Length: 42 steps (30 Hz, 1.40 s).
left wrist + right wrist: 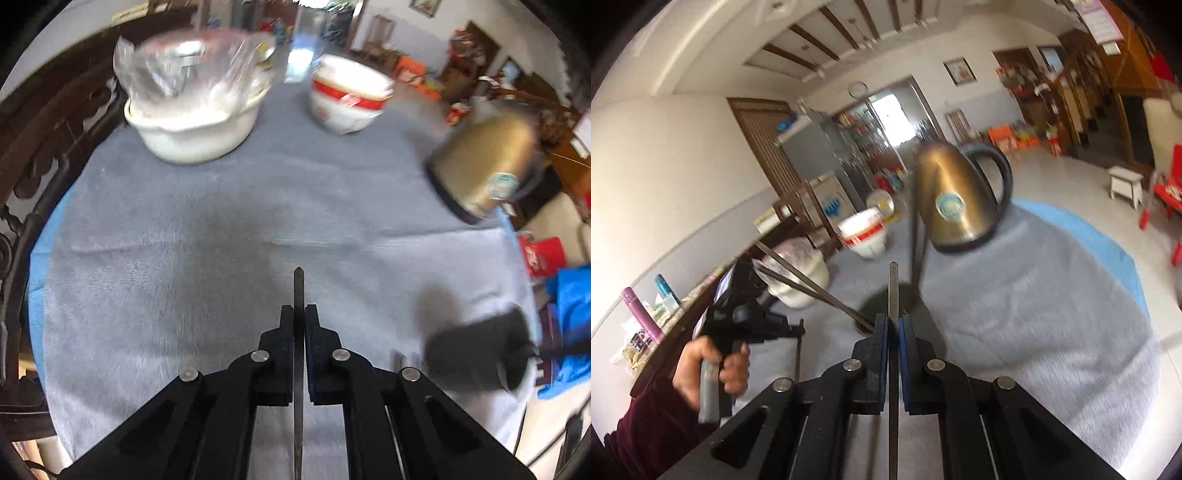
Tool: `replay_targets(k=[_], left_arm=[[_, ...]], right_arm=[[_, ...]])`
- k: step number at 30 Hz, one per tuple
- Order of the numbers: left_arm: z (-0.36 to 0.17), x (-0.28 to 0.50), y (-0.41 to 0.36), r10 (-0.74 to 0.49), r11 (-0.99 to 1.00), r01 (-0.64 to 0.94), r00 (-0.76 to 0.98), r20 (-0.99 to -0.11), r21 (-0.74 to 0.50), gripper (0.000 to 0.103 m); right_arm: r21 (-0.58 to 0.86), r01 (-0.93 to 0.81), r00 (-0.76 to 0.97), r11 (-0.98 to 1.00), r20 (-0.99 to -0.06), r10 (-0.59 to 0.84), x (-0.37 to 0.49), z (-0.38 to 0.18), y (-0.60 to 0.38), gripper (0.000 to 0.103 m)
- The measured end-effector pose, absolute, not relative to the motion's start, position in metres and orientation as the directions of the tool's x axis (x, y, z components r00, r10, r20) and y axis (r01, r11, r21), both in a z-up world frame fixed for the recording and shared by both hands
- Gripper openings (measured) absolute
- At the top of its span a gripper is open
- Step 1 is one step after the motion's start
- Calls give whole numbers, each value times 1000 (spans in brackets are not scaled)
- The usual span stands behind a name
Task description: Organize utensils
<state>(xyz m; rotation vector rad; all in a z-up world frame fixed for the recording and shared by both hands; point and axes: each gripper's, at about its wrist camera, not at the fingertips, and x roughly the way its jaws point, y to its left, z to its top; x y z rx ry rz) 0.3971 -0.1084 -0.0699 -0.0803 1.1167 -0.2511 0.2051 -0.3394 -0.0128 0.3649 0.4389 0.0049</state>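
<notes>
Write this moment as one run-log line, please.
left claw: shut on chopstick | right claw: shut on second chopstick | black holder: on grey cloth | kettle: upright

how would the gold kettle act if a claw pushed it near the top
The kettle is tall on a narrow base, so a high push would probably tip it rather than slide it. The grey cloth under it likely grips the base, adding to that. Its shiny metal wall looks slippery; the handle seems the safer hold.
</notes>
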Motion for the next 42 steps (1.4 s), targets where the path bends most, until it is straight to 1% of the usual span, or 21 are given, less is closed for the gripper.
replay_targets(k=[6,10,15,22,27,31,36,40,42], left_arm=[[-9,342,-103,-310,944,277,543,-781,-182,5],[14,328,-103,-341,931,321,602,-722,-172,5],[50,300,-101,-397,909,373,637,-660,-187,5],[84,281,-107,-451,885,421,669,-590,-198,5],[108,273,-115,-483,871,447,708,-515,-203,5],[128,267,-124,-505,862,464,748,-430,-206,5],[148,263,-139,-529,847,479,800,-284,-229,5],[149,266,-161,-492,866,452,847,-201,-214,5],[143,270,-178,-445,891,415,877,-179,-182,5]], right_arm=[[317,34,956,948,-287,62,202,18,-325,6],[310,30,973,950,-227,43,203,33,-320,6],[294,35,985,955,-172,17,206,46,-319,6],[289,70,995,955,-89,-46,223,66,-328,6],[257,118,993,959,-37,-112,238,73,-330,7],[218,174,984,960,0,-178,254,76,-326,7],[233,233,969,944,29,-246,272,78,-329,6],[261,277,955,925,34,-295,291,71,-335,6],[270,296,949,916,23,-313,299,68,-336,6]])
